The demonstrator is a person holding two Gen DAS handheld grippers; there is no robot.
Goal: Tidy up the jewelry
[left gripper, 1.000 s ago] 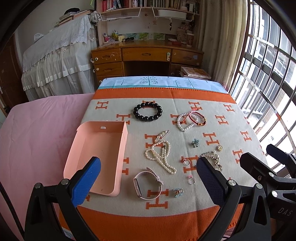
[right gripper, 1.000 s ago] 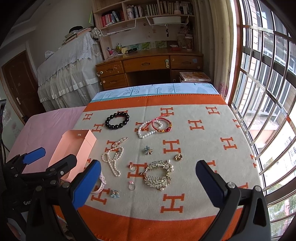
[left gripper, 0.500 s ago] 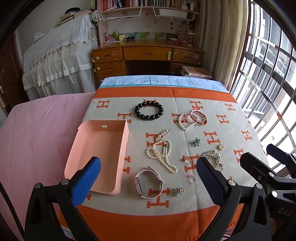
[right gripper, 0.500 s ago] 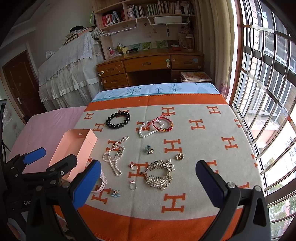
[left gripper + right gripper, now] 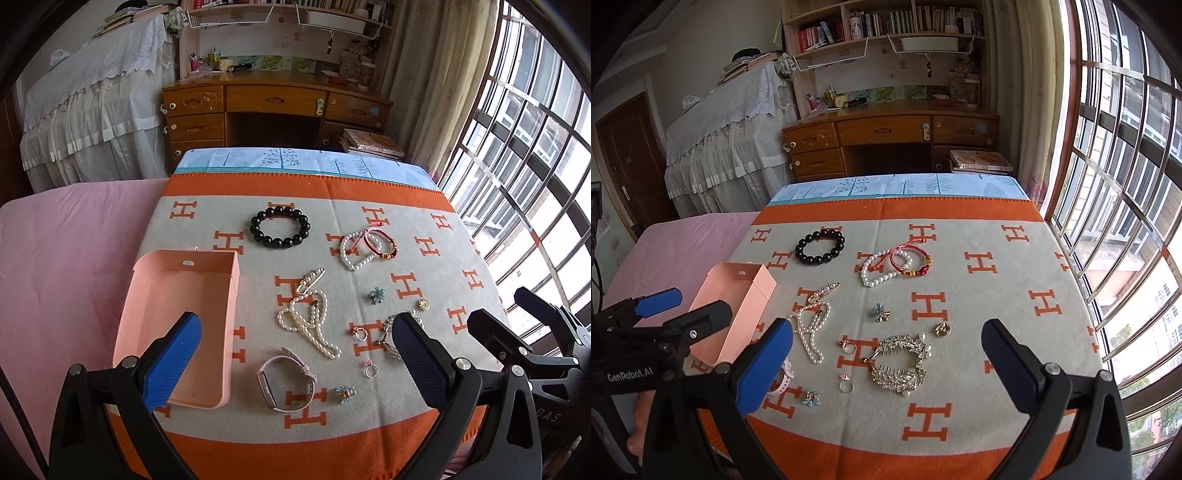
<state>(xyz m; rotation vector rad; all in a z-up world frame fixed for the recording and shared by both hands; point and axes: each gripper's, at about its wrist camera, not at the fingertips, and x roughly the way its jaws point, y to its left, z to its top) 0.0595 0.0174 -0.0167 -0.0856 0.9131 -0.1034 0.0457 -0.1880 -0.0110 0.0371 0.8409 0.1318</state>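
Note:
Jewelry lies spread on an orange-and-grey blanket. A black bead bracelet lies far, a pearl and red bracelet pair to its right. A long pearl necklace sits mid-blanket, a pink watch nearer. A silver hair comb, rings and small brooches lie at the right. An empty pink box stands on the left. My left gripper hovers open over the near edge. My right gripper is open above the comb, holding nothing.
A pink sheet covers the surface left of the blanket. Beyond stand a wooden desk with shelves, and a white-draped piece of furniture. A barred window runs along the right side.
Both views shift slightly, with the jewelry sitting a little lower in frame. Nothing on the blanket has moved and both grippers stay open.

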